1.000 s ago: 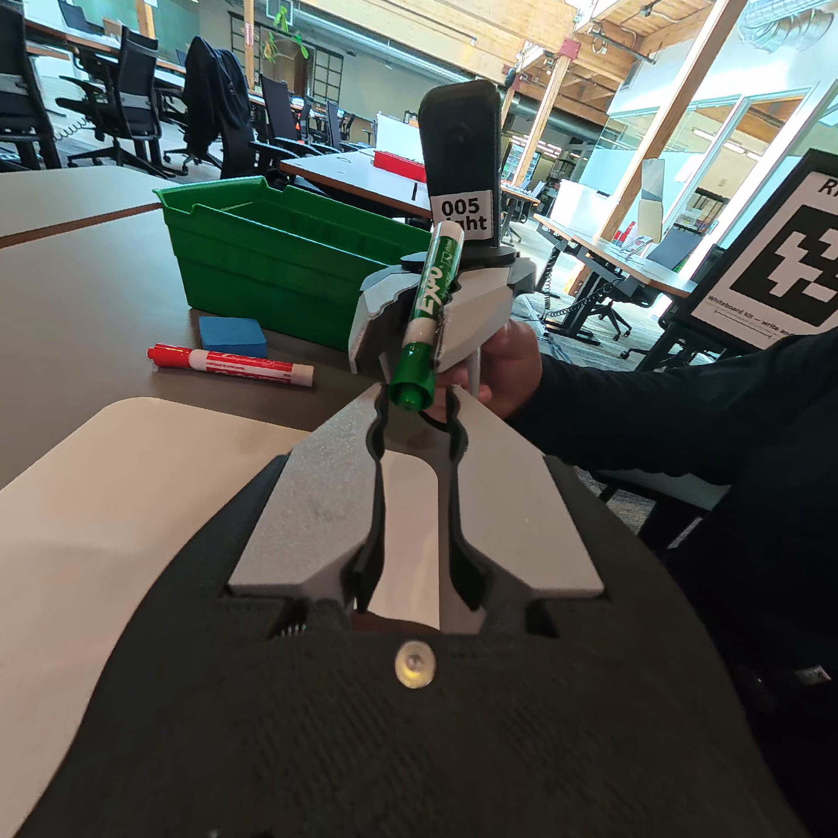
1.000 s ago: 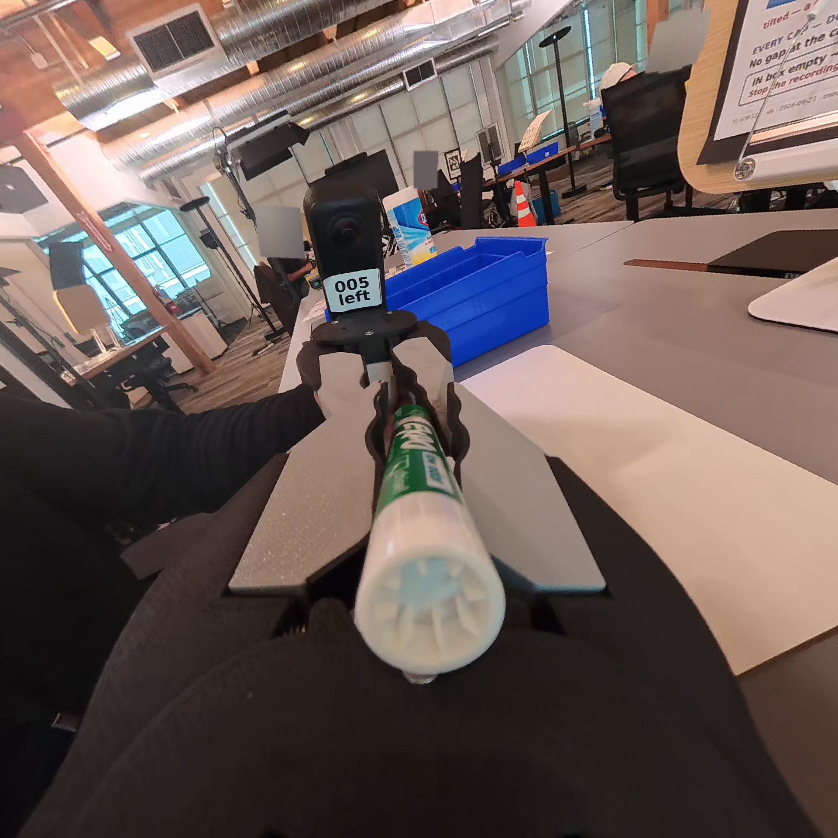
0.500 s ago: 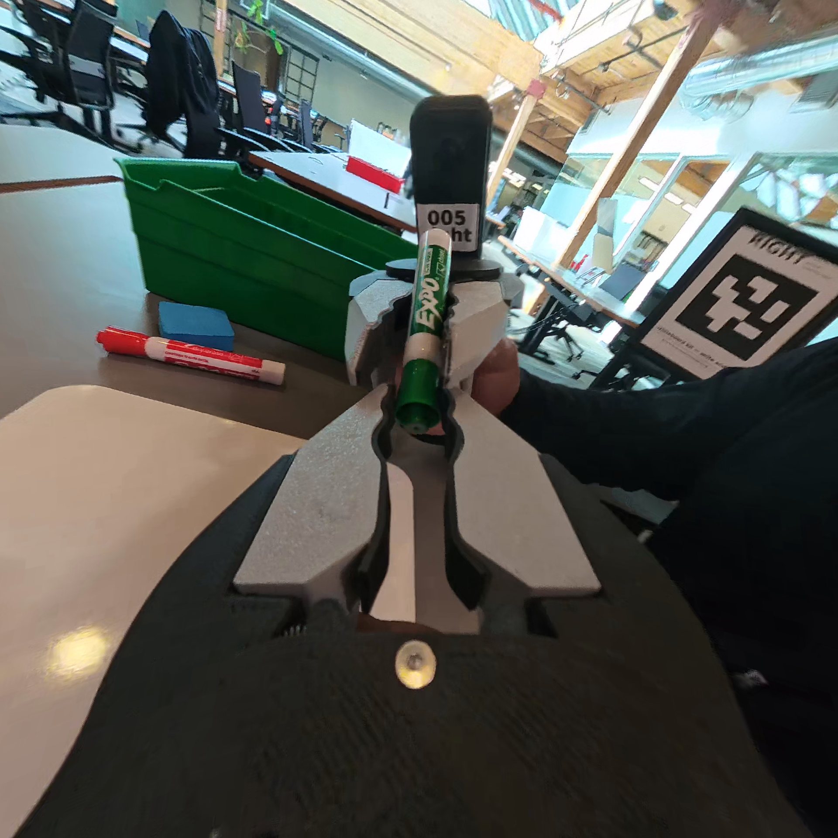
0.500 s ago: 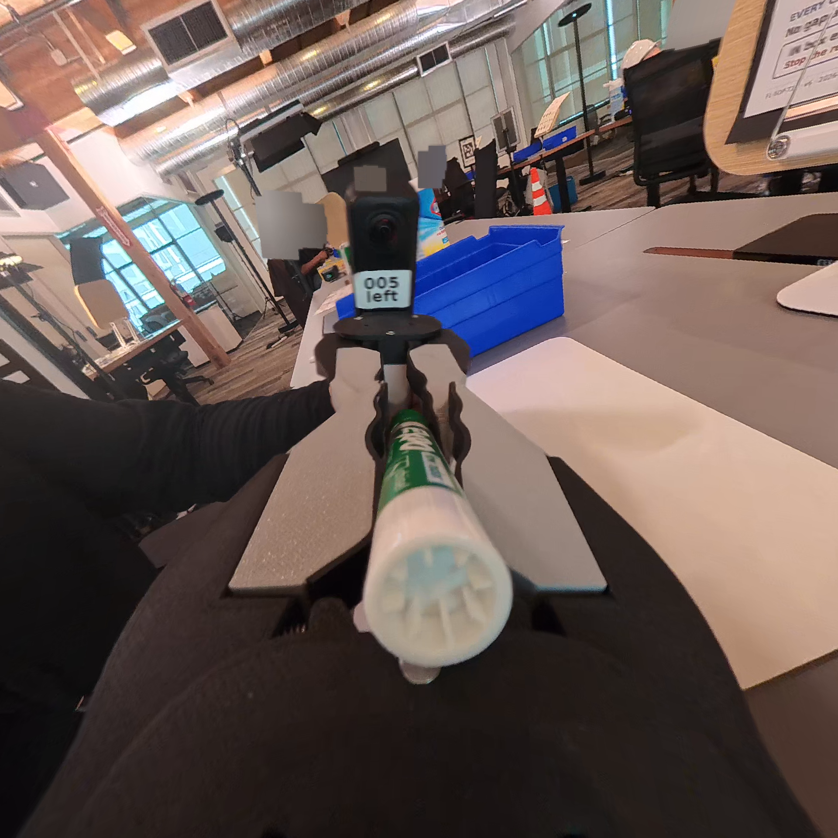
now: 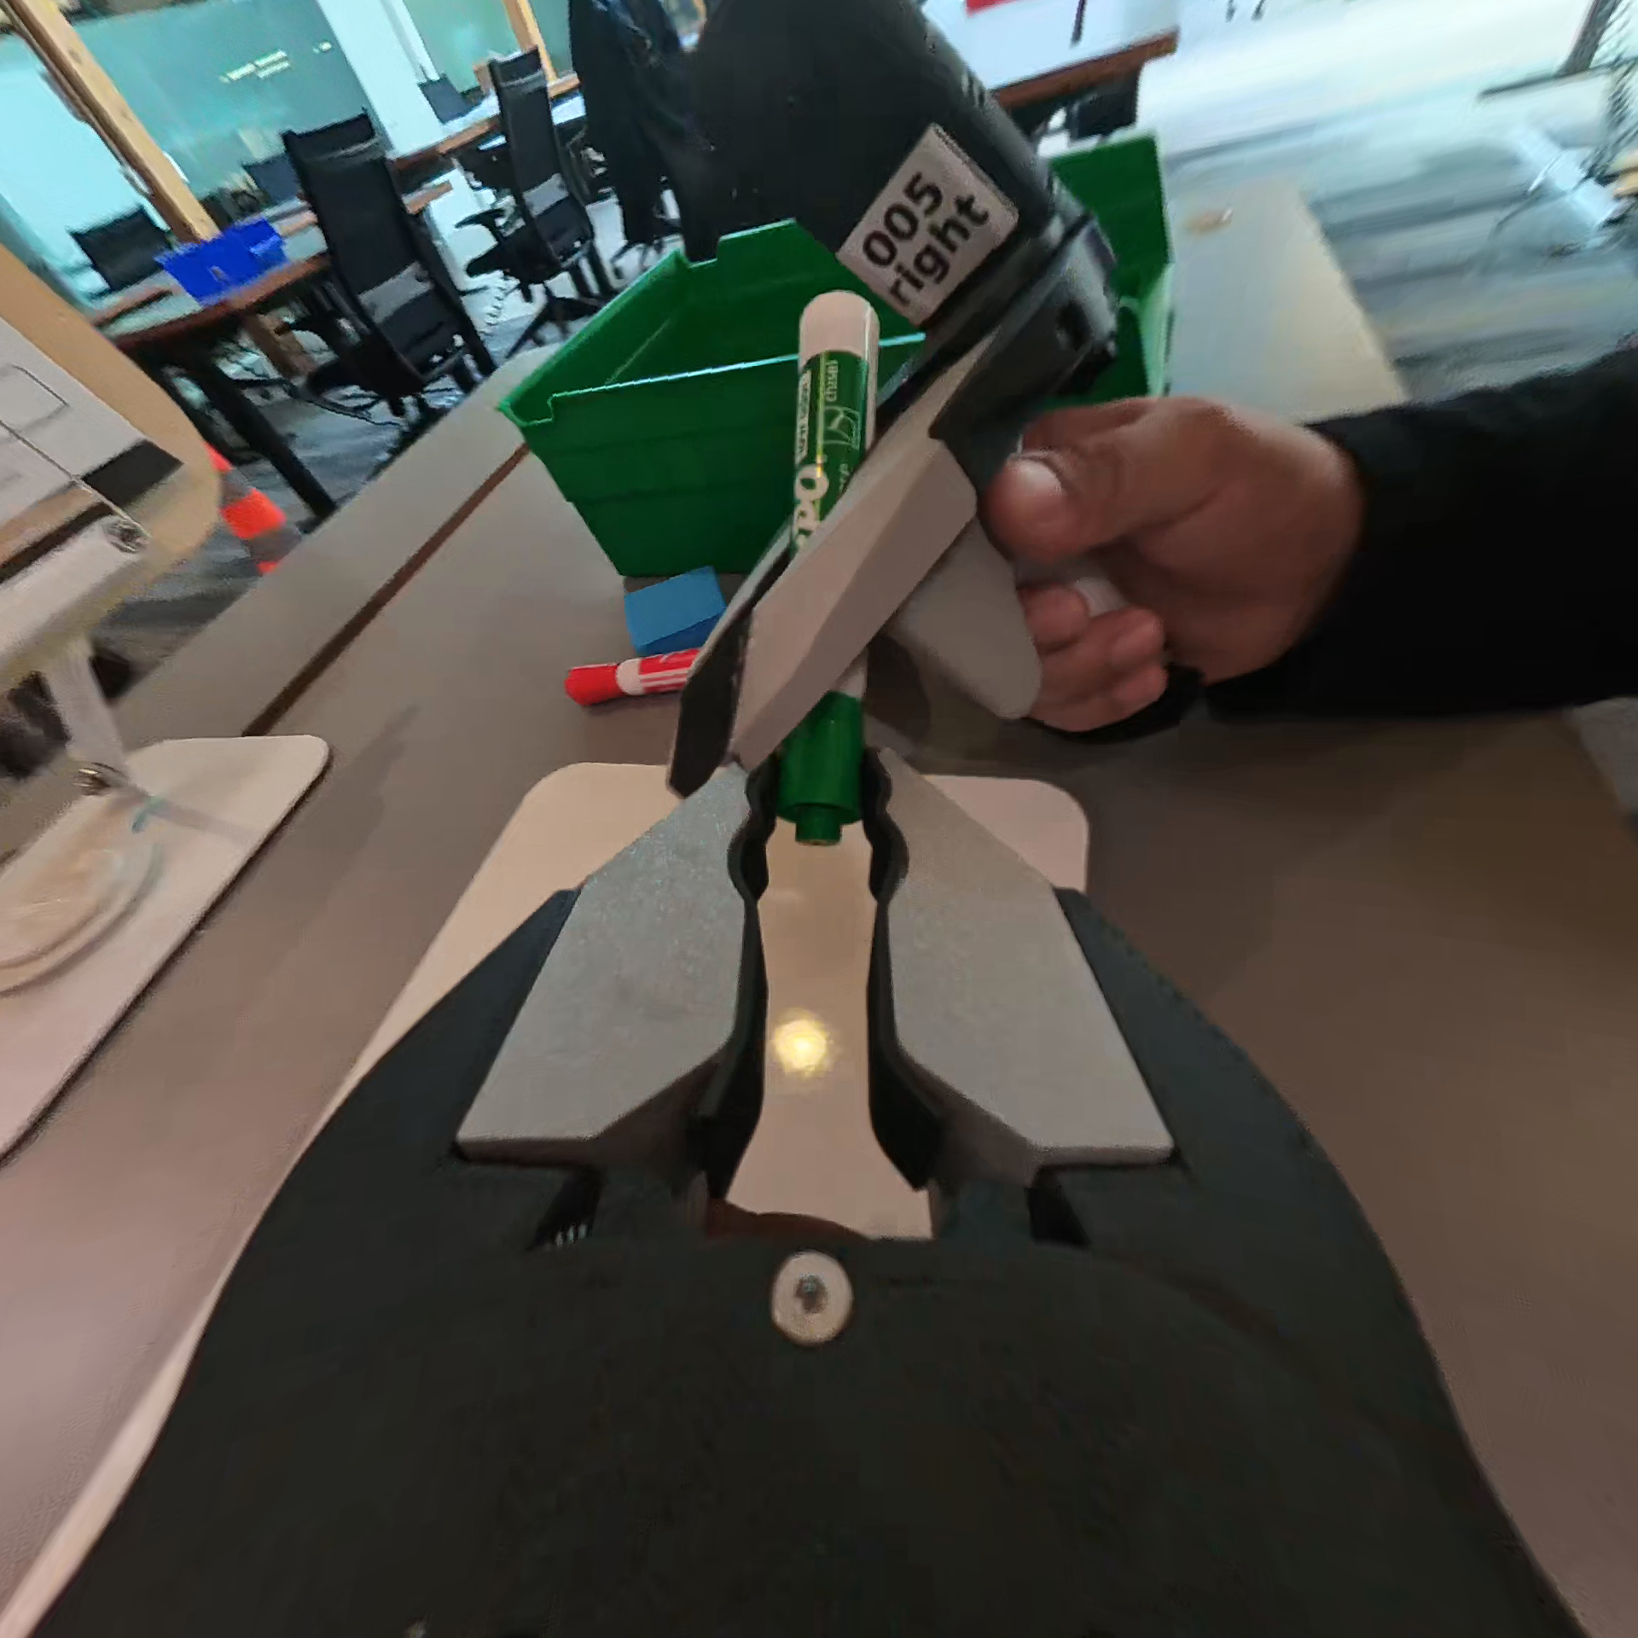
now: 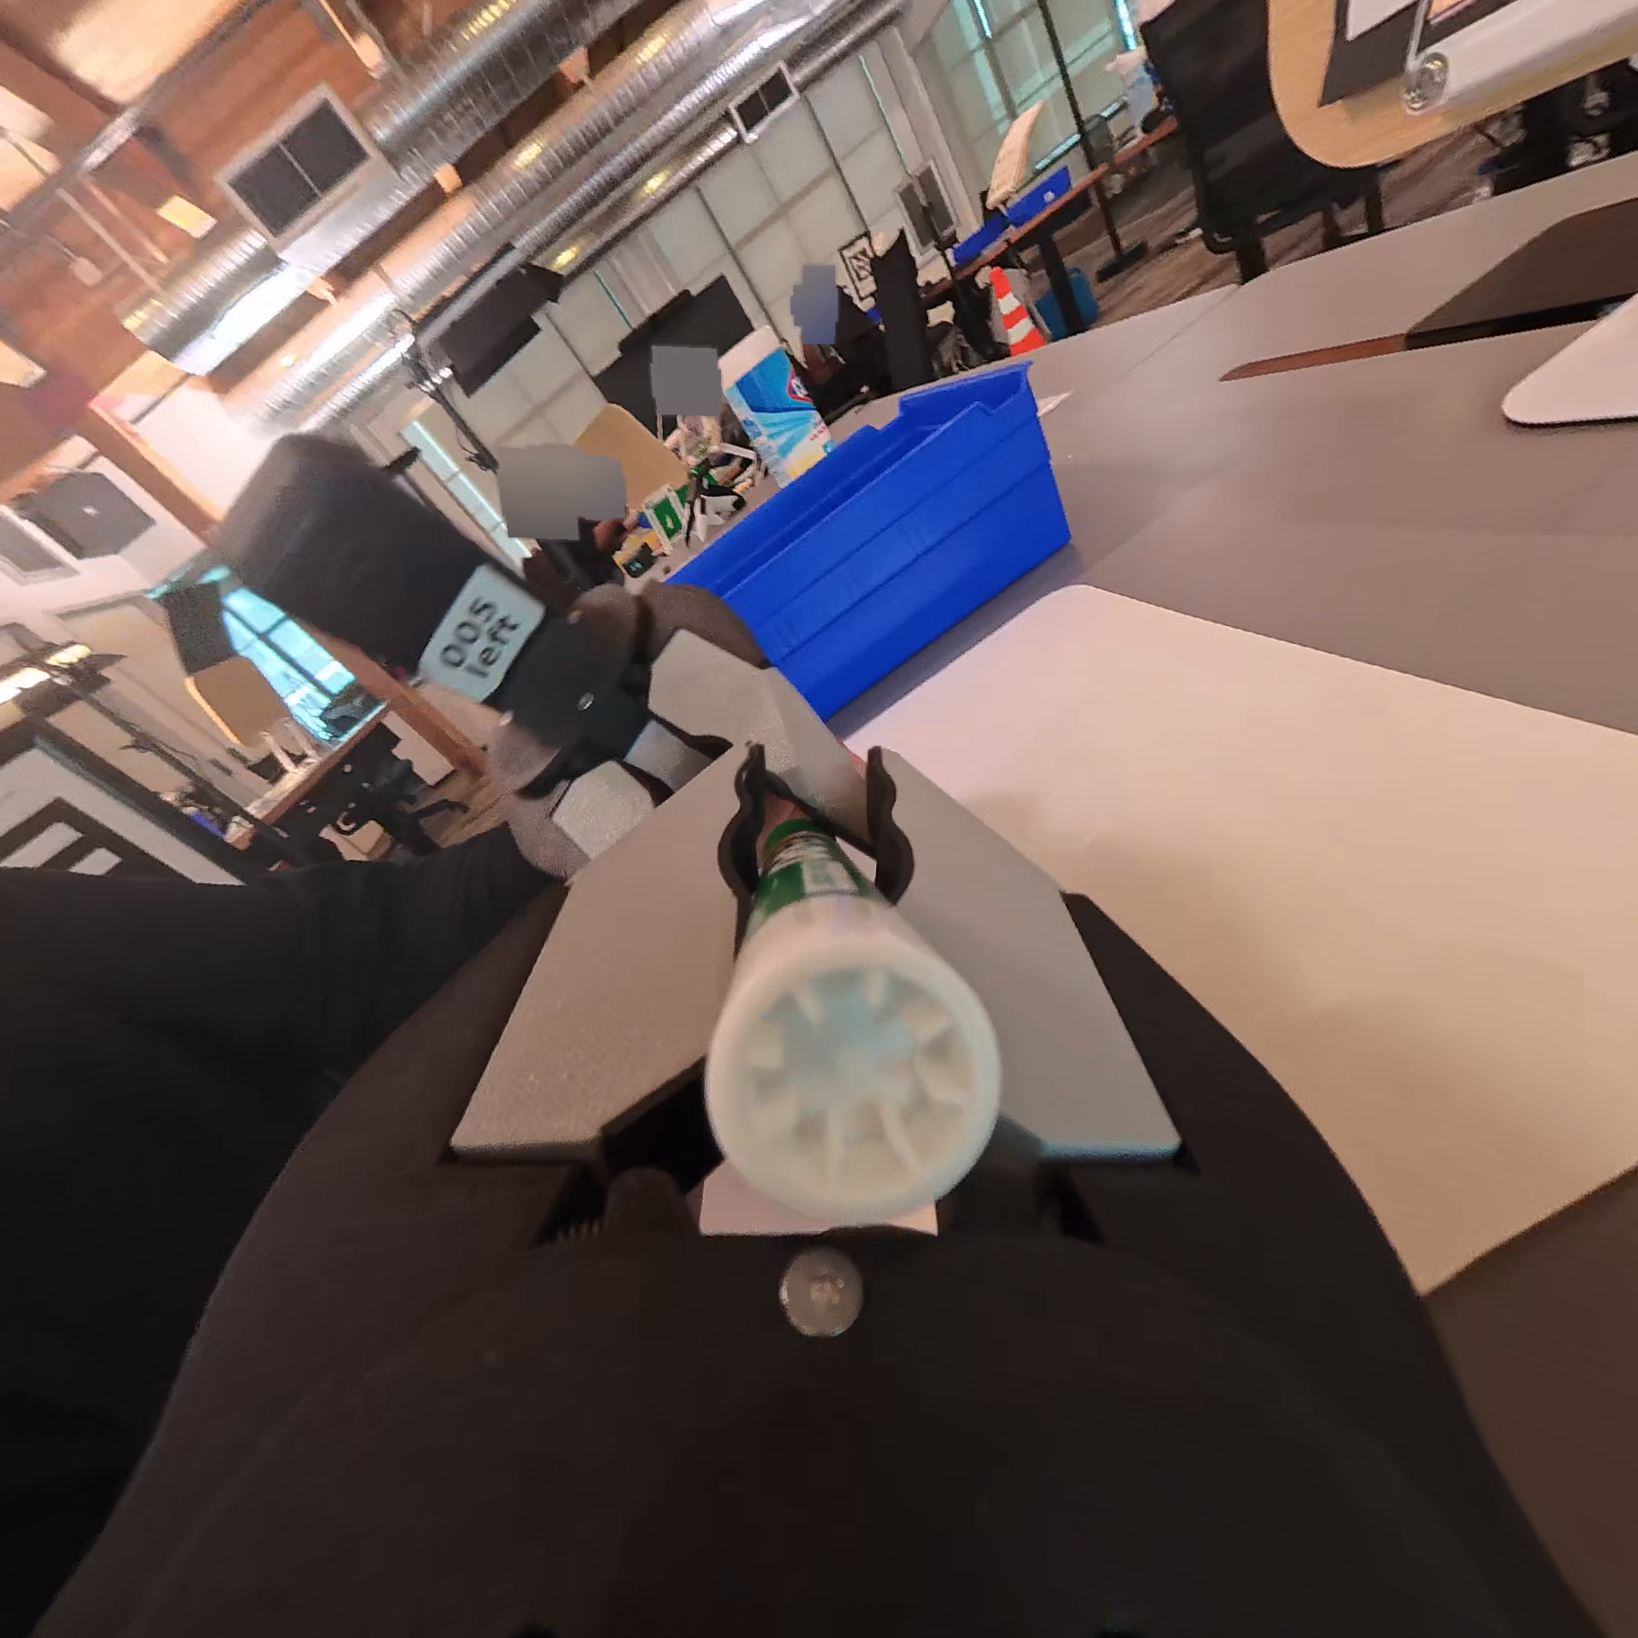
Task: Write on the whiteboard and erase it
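Left gripper (image 5: 815,820) level over whiteboard (image 5: 1019,815), jaws narrowly parted around green marker (image 5: 820,771) cap, contact unclear; right gripper (image 6: 811,802) tilted, clamped on marker barrel; red marker (image 5: 634,678) partly hidden beyond

Non-task items observed: green bin (image 5: 709,443) at upper centre of the left wrist view; blue bin (image 6: 895,567) at centre, wipes canister (image 6: 776,412) behind it, orange cone (image 6: 1010,310) at upper right of the right wrist view.
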A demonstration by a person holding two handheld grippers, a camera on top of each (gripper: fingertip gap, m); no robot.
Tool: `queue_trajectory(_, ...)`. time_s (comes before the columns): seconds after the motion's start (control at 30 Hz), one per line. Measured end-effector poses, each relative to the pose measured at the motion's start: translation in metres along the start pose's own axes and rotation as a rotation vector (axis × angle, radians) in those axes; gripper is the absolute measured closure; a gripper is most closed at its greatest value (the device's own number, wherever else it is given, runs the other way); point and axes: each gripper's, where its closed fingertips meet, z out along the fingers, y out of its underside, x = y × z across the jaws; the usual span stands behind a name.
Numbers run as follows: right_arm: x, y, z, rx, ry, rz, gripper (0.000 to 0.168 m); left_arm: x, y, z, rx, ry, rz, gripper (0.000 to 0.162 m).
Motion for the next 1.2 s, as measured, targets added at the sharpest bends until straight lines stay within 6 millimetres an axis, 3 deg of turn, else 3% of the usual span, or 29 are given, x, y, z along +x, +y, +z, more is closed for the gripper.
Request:
queue_trajectory(0.13,-0.020,-0.003,0.000,0.002,-0.050,-0.112,0.148,0.021,-0.009,-0.007,0.041,0.266,-0.298,0.146)
queue_trajectory(0.27,-0.056,-0.004,-0.001,0.015,-0.203,-0.199,0.149,0.051,-0.029,-0.027,0.109,0.656,-0.666,0.146)
queue_trajectory(0.33,-0.071,-0.001,-0.001,0.000,-0.285,-0.212,0.149,0.060,-0.034,-0.036,0.135,0.805,-0.758,0.145)
queue_trajectory(0.63,-0.057,0.007,0.000,-0.061,-0.195,-0.270,0.147,0.041,-0.028,-0.039,0.082,0.572,-0.542,0.145)
queue_trajectory(0.87,-0.051,0.002,-0.003,-0.038,-0.201,-0.214,0.139,0.044,-0.009,-0.043,-0.037,0.557,-0.491,0.145)
queue_trajectory(1.2,-0.045,0.007,0.000,-0.067,-0.190,-0.158,0.141,0.039,-0.004,-0.045,-0.035,0.550,-0.516,0.145)
